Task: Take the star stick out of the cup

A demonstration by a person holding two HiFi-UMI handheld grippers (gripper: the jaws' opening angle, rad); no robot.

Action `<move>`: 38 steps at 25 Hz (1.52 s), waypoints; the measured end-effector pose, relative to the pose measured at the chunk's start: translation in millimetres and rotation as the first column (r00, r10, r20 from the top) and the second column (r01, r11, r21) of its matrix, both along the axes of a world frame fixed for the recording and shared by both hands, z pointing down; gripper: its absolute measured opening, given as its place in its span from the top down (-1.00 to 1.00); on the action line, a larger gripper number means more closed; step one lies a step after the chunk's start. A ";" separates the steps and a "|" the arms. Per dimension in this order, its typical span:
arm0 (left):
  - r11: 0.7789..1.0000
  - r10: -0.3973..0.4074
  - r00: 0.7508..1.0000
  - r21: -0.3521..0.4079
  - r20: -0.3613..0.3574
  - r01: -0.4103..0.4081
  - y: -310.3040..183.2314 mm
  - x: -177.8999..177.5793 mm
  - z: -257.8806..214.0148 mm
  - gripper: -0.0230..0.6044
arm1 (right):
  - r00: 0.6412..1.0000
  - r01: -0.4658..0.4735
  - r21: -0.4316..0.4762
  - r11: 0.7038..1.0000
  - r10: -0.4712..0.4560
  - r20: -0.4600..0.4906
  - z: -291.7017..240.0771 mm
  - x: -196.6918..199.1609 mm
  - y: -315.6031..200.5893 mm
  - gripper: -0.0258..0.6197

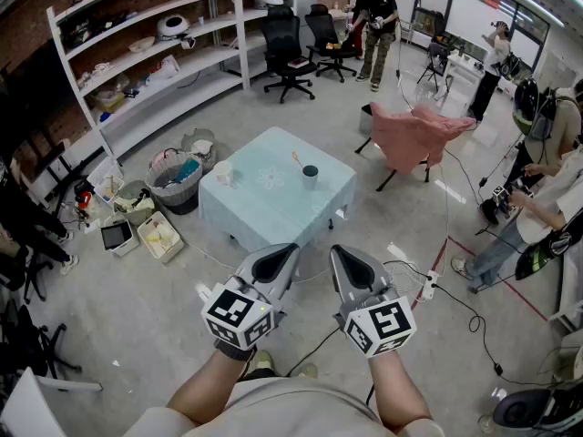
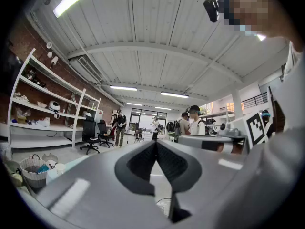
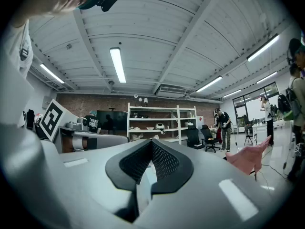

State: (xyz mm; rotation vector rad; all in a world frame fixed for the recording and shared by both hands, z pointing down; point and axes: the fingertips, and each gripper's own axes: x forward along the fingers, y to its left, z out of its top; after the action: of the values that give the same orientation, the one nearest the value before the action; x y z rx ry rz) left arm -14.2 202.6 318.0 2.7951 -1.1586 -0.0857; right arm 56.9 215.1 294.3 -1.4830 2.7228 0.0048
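Observation:
In the head view a dark cup (image 1: pixel 311 176) stands on the far right part of a small table under a pale blue cloth (image 1: pixel 273 203). A thin orange stick (image 1: pixel 297 160) leans out of the cup to the left; its star end is too small to make out. Both grippers are held close to my body, well short of the table. My left gripper (image 1: pixel 288 251) (image 2: pixel 156 144) has its jaws touching at the tips, with nothing held. My right gripper (image 1: pixel 336 253) (image 3: pixel 151 143) is likewise shut and holds nothing. Neither gripper view shows the cup.
A white cup (image 1: pixel 223 173) stands on the table's left side. Baskets (image 1: pixel 175 180) and boxes (image 1: pixel 159 237) sit on the floor left of the table, and a pink-draped chair (image 1: pixel 414 135) behind it on the right. Cables and a power strip (image 1: pixel 428 286) lie right of me. A shelf unit (image 1: pixel 155 71) and several people stand around.

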 end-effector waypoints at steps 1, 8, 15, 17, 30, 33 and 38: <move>1.000 0.002 1.000 0.002 0.001 -0.002 2.0 -0.2 -1.5 0.91 | 1.000 -0.003 0.001 1.000 0.003 0.003 -0.6 0.6 1.4 0.89; 1.000 0.007 1.000 0.005 0.003 -0.007 7.0 -2.1 -2.4 0.91 | 1.000 -0.015 -0.002 1.000 0.015 0.016 1.3 2.8 4.2 0.89; 1.000 0.006 1.000 0.002 0.003 -0.006 9.6 -0.7 -1.6 0.91 | 1.000 -0.010 -0.005 1.000 0.010 0.012 0.4 2.3 6.8 0.89; 1.000 0.007 1.000 0.003 0.007 -0.007 11.7 1.2 -0.6 0.91 | 1.000 0.002 -0.011 1.000 -0.002 0.021 2.8 2.1 9.0 0.89; 1.000 -0.013 1.000 0.012 0.026 0.013 12.7 20.6 -0.2 0.91 | 1.000 0.013 0.025 1.000 -0.014 0.022 -3.6 28.7 16.6 0.89; 1.000 -0.026 0.999 0.006 0.030 0.025 11.3 19.7 1.0 0.91 | 1.000 0.011 0.018 1.000 -0.012 0.022 -2.7 33.1 14.5 0.89; 0.999 -0.030 0.999 -0.010 0.030 0.030 -1.0 18.9 6.0 0.91 | 1.000 0.006 0.007 1.000 -0.006 0.025 1.8 34.8 4.3 0.89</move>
State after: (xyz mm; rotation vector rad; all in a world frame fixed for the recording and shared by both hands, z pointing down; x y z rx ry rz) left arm 4.7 201.7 323.9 2.7800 -1.2045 -0.0403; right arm 91.8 219.5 296.0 -1.4626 2.7054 -0.0050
